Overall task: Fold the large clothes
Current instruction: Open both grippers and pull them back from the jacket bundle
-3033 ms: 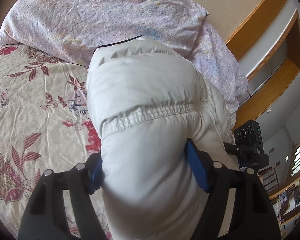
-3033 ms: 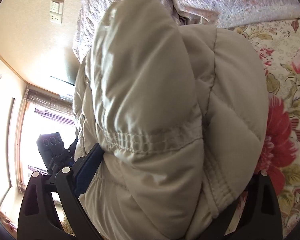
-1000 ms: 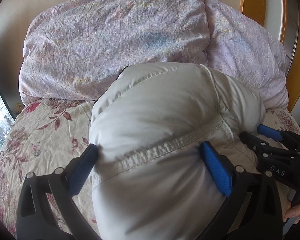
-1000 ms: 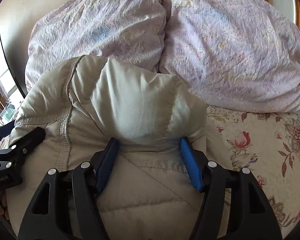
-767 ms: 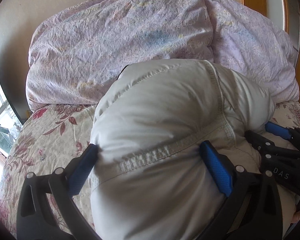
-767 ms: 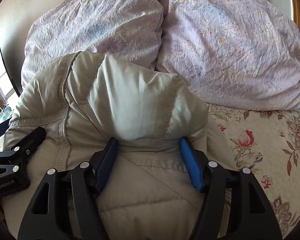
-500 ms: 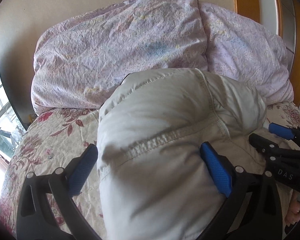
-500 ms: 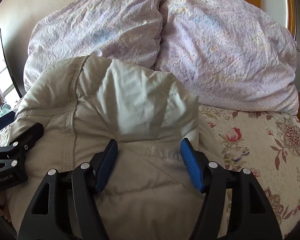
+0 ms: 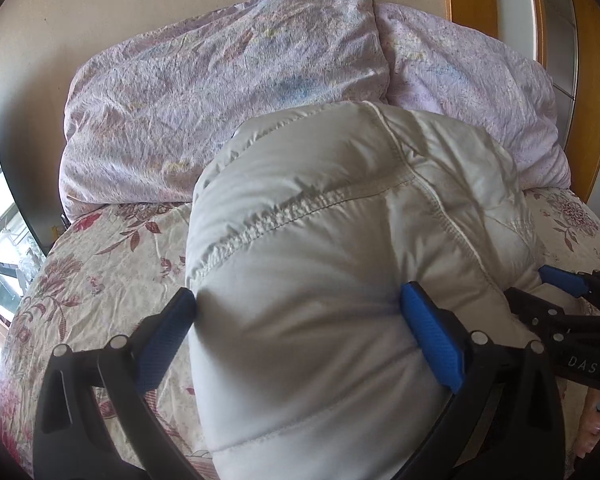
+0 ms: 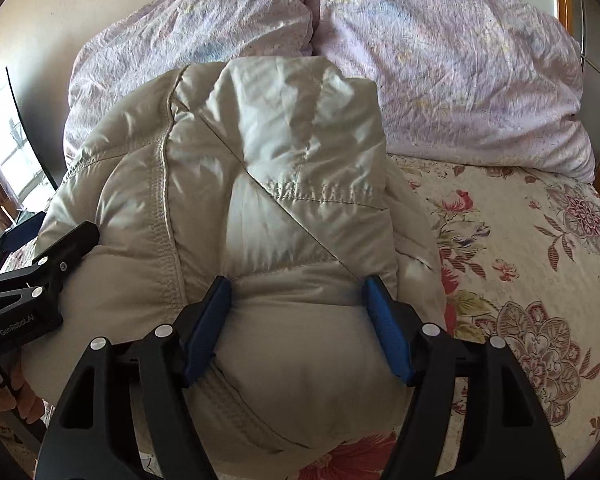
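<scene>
Jacket [image 9: 324,264] bundle lies against lilac pillows [image 9: 220,112], tongs [image 10: 296,320] clamping it.

The jacket [image 9: 340,260] lies bundled on the bed [image 9: 112,256], just near of two pillows [image 10: 440,68] set side by side against the far wall [image 9: 60,12]. The left gripper [image 9: 300,304] clasps its left part, the right gripper [image 10: 298,284] its right part.
</scene>
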Motion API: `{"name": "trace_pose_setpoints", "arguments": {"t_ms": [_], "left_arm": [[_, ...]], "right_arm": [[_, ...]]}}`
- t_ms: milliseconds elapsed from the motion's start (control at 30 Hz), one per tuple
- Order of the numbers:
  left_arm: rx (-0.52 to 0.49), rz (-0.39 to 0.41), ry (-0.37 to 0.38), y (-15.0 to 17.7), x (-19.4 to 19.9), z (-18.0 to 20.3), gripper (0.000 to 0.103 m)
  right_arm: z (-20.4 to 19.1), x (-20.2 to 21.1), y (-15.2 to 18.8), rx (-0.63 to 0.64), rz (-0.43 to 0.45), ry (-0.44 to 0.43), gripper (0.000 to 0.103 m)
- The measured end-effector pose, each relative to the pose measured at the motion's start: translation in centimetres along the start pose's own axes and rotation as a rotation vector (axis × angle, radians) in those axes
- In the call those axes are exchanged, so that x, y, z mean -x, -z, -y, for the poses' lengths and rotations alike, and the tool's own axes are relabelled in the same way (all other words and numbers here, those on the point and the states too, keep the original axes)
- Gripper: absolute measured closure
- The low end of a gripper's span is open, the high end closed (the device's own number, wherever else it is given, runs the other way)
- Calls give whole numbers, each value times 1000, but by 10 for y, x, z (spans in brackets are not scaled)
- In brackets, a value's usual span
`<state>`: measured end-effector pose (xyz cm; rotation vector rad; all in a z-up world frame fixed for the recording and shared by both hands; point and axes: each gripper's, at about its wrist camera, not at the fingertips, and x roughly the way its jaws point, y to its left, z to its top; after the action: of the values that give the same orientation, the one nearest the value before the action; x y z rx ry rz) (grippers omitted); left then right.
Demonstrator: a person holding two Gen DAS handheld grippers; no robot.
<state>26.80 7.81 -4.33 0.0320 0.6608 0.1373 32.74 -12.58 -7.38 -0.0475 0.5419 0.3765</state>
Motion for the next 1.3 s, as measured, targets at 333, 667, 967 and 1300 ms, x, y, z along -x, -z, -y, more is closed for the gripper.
{"name": "trace_pose_setpoints", "arguments": {"t_ms": [333,667,967,1300], "left_arm": [[43,21,23,7,27,-9,2],[117,-12,-4,39,86,-32,2],[152,-49,2,77,121,-28,2],[106,-57,-3,91,149,-9,2]], "right_arm": [[4,18,-1,-27,2,62,8],[7,87,24,-76,66,97,1],[-3,125,58,-79,69,70,1],[-16,147,81,-56,57,73,1]]}}
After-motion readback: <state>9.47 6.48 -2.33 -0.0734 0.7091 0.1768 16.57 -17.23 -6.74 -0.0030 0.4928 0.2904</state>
